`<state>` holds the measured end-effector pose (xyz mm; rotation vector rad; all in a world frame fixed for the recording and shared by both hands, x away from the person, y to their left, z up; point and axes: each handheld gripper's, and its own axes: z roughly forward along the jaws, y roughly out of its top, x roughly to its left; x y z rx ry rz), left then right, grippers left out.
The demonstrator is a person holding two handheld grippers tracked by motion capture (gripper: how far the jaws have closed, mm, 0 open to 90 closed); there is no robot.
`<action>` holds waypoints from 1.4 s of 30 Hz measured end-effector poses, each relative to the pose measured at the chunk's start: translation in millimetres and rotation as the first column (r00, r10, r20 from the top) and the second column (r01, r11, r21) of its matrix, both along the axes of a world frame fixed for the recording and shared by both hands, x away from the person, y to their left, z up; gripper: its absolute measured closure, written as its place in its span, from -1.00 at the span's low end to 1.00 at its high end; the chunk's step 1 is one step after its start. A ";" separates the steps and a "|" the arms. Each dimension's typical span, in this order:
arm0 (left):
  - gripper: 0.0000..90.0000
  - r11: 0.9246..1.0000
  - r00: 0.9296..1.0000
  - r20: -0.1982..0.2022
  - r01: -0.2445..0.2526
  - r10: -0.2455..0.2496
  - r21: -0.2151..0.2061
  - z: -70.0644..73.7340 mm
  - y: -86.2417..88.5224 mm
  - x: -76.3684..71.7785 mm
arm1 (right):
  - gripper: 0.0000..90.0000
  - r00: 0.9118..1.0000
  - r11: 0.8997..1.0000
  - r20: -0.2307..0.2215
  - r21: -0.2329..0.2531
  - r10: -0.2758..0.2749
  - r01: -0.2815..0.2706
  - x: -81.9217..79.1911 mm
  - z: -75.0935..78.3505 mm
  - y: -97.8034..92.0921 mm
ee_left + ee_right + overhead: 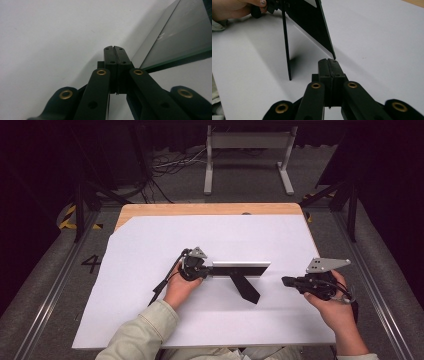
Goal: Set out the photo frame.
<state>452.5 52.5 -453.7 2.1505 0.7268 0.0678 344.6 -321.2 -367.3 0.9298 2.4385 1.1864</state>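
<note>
The front of the picture frame (239, 268) faces away from the high view; what it displays cannot be made out. In the left gripper view, the frame's glass (180, 37) is cut off at the 2 o'clock corner of the picture. In the right gripper view, the frame's black back (312, 22) is cut off at 12 o'clock.

The frame stands upright near the centre of the white sheet (150, 320) that covers the wooden table (200, 209). Its black easel leg (245, 288) extends toward 5 o'clock from the frame and rests on the sheet. A white metal stand (247, 155) is on the floor beyond the table at 12 o'clock.

The left gripper (200, 270) is at the frame's 9 o'clock end, jaws fully closed with nothing visible between them. Contact with the frame cannot be confirmed. The right gripper (286, 281) is at 3 o'clock, apart from the frame, jaws fully closed and empty.
</note>
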 end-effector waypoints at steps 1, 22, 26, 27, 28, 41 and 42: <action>1.00 1.000 1.000 0.006 0.001 -0.001 0.009 0.4 -0.3 -0.5 | 1.00 1.000 1.000 0.001 0.001 0.000 0.000 0.0 0.3 0.1; 1.00 0.985 0.991 0.000 0.135 -0.135 0.104 8.2 -7.2 -21.9 | 1.00 1.000 1.000 0.004 0.021 -0.007 0.007 -0.3 9.2 0.6; 1.00 0.979 0.986 -0.010 0.169 -0.169 0.115 9.4 -7.9 -27.0 | 1.00 1.000 1.000 0.003 0.020 -0.007 0.007 0.4 10.3 0.8; 1.00 0.979 0.986 -0.010 0.169 -0.169 0.115 9.4 -7.9 -27.0 | 1.00 1.000 1.000 0.003 0.020 -0.007 0.007 0.4 10.3 0.8; 1.00 0.974 0.983 -0.016 0.184 -0.184 0.129 10.6 -8.3 -29.8 | 1.00 1.000 1.000 0.003 0.021 -0.006 0.006 0.5 10.7 0.9; 1.00 0.945 0.954 -0.067 0.297 -0.291 0.135 11.7 -7.9 -37.5 | 1.00 1.000 1.000 0.008 0.023 0.011 -0.011 4.2 14.0 4.7; 1.00 0.942 0.952 -0.070 0.307 -0.300 0.137 11.9 -8.3 -39.2 | 1.00 1.000 1.000 0.008 0.023 0.011 -0.011 4.2 14.0 4.7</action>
